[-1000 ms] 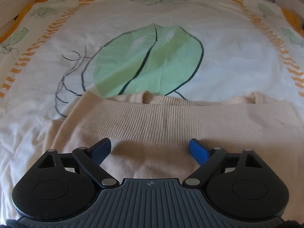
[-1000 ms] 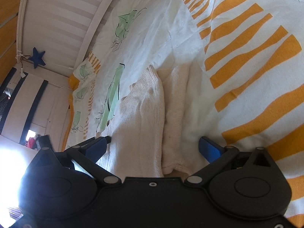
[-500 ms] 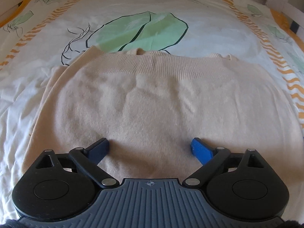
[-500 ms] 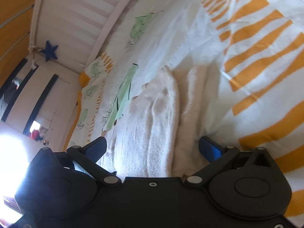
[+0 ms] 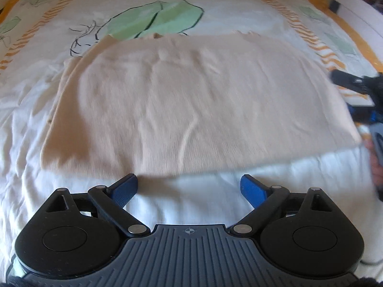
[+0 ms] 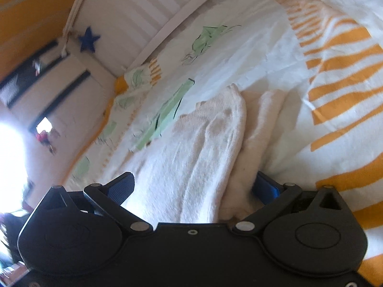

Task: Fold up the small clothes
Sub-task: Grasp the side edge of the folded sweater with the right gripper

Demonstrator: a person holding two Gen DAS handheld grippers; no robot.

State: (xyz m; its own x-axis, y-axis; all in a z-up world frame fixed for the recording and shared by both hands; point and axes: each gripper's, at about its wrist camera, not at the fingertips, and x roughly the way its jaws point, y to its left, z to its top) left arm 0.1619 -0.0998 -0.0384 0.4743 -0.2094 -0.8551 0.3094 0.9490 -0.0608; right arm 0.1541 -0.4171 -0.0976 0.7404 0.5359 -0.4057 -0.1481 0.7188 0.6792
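Matt ribbed knit sweater [image 5: 191, 100]

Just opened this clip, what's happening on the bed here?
A person with a handheld tool in each hand is folding a beige knit sweater lying flat on a leaf-print bedsheet. The left tool hangs open just short of the sweater's near edge, gripping nothing. The right tool is open at the sweater's side edge, fabric lying between its fingers, not yet clamped.

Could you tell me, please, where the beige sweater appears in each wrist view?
Left wrist: beige sweater fills the centre, beyond the open left gripper.
Right wrist: it runs up from between the open right gripper fingers.
Shared landmark: the green leaf print.
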